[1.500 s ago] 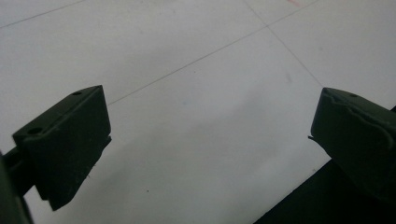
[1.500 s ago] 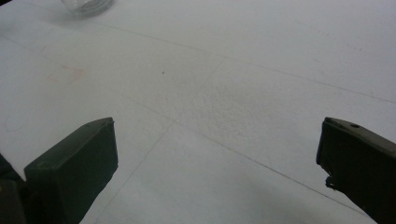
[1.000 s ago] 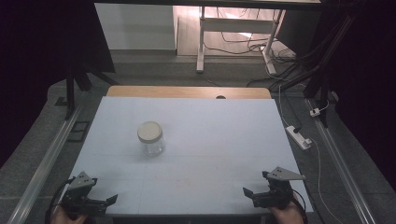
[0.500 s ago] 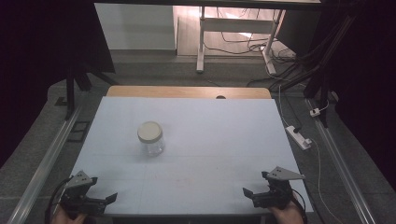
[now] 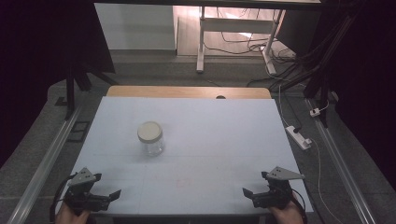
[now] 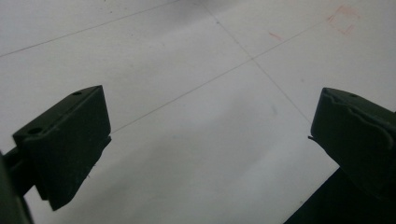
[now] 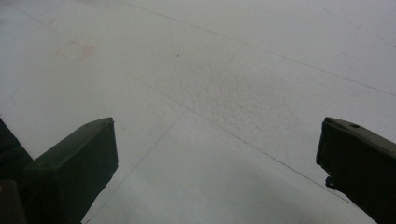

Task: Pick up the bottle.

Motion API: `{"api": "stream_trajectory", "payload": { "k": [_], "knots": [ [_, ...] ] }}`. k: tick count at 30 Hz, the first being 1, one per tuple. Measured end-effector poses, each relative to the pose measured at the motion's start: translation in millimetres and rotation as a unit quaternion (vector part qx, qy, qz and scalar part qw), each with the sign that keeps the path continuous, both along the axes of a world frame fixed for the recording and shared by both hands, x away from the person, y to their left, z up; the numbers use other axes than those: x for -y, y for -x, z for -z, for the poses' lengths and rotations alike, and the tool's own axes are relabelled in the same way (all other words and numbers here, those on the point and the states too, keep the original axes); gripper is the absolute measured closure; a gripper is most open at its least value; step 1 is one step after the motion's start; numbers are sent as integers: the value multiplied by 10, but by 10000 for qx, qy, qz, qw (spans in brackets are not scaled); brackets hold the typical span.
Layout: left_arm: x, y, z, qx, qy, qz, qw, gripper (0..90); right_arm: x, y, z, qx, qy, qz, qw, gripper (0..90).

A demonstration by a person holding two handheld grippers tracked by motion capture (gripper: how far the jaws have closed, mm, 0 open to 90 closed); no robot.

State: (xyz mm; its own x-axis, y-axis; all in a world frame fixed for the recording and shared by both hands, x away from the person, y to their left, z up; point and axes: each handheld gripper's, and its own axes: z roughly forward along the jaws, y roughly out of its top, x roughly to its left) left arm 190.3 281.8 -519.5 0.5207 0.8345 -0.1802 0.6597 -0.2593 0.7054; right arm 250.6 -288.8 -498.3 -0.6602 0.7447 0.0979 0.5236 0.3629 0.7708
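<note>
- The left gripper, a black two-jaw tool with a grey three-cornered plate on top, is sitting at the near left corner of the white table, well apart from the clear glass jar with a cream lid and nearer the person than it is.
- The person's left hand is holding it from behind and below, with the jaws pointing inward along the table's near edge, toward the right.
- In the left gripper view its jaws are standing wide apart with bare tabletop between them; they are gripping nothing.
- The jar is standing upright on the table, left of the middle, farther from the person than both grippers and closer to the left one. Nothing is touching it.
- The right gripper, the same black tool with a grey plate, is resting at the near right corner of the table, well apart from the jar.
- The person's right hand is holding it low at the table's edge, jaws pointing inward, to the left.
- In the right gripper view its jaws are spread wide over bare tabletop, holding nothing.
</note>
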Motion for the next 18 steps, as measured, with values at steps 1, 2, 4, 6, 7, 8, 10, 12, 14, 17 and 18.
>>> {"api": "stream_trajectory", "payload": {
  "k": [1,2,4,6,7,8,10,12,14,17,18],
  "knots": [
    [13,-13,1,23,17,28,10000,0,-1,-1,0,-2,5,-2,10000,0],
    [13,-13,1,23,17,28,10000,0,-2,-1,1,-6,8,-7,10000,0],
    [28,-34,-7,63,4,54,10000,0,-4,-3,2,-14,9,-15,10000,0],
    [44,-63,-21,136,5,111,9998,0,-6,-4,3,-16,19,-17,10000,0],
    [50,-80,-29,177,-3,146,9997,0,-7,-4,3,-11,23,-23,10000,0],
    [55,-95,-37,208,10,181,9996,0,-7,-3,2,-10,32,-31,10000,0],
    [66,-134,-51,272,36,226,9994,0,-10,-3,2,-10,36,-38,10000,0],
    [67,-148,-51,274,47,246,9993,0,-13,-4,3,-24,41,-47,10000,0],
    [67,-177,-47,265,66,296,9992,0,-14,-4,3,-21,47,-54,10000,0],
    [74,-221,-37,314,59,392,9987,0,-15,-4,3,-19,53,-58,10000,0],
    [81,-232,-37,360,44,406,9985,0,-15,-5,3,-16,60,-57,10000,0]
  ]
}}
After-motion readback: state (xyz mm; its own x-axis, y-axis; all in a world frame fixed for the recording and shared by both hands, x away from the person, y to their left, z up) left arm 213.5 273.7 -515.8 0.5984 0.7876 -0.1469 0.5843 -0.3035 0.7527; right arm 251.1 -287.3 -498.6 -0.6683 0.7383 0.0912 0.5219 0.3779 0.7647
